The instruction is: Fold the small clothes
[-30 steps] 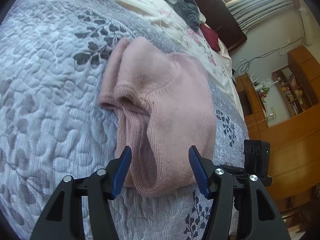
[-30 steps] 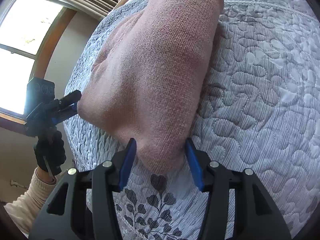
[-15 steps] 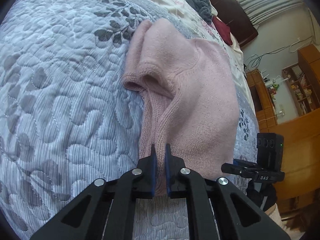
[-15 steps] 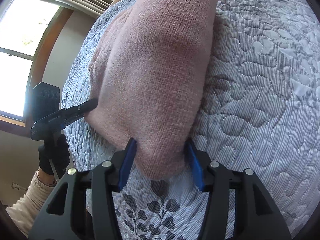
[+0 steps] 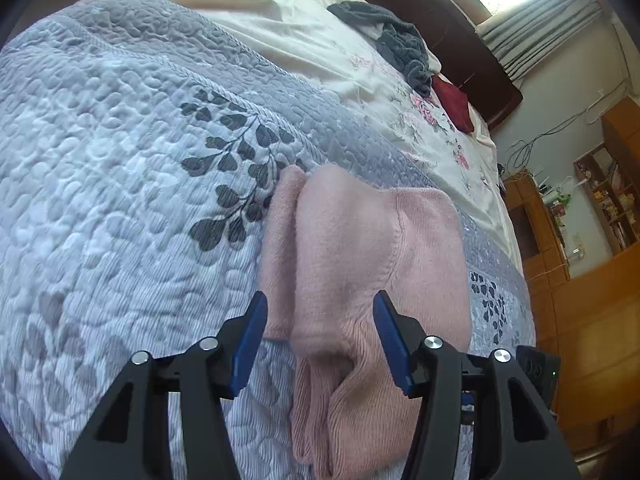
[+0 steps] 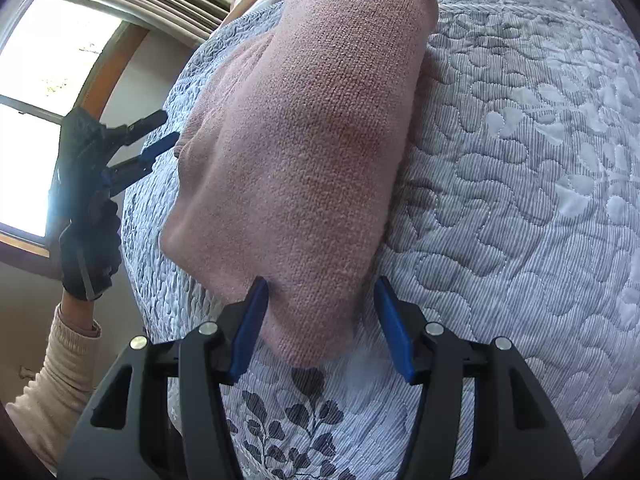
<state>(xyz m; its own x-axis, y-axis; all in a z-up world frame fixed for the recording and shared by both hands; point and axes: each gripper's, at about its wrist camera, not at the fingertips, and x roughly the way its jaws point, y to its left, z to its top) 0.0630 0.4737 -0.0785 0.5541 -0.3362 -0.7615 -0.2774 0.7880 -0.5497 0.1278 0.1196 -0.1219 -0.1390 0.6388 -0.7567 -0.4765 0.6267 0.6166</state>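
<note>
Left wrist: ribbed pink knit sweater [image 5: 360, 264], seemingly folded.

A: What's seen besides the main stuff?
B: A grey quilted bedspread [image 5: 120, 128] with dark leaf prints, a floral sheet [image 5: 320, 36], crumpled dark grey clothing [image 5: 400, 40], a red item [image 5: 452, 102].
A: Beyond that?
B: Wooden shelving [image 5: 600, 200], curtains [image 5: 540, 32].

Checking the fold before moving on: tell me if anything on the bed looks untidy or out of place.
The pink sweater is folded but uneven: its ribbed end bunches into loose pleats near the left hand-held gripper. Farther up the bed, a grey garment lies crumpled on the floral sheet.
</note>
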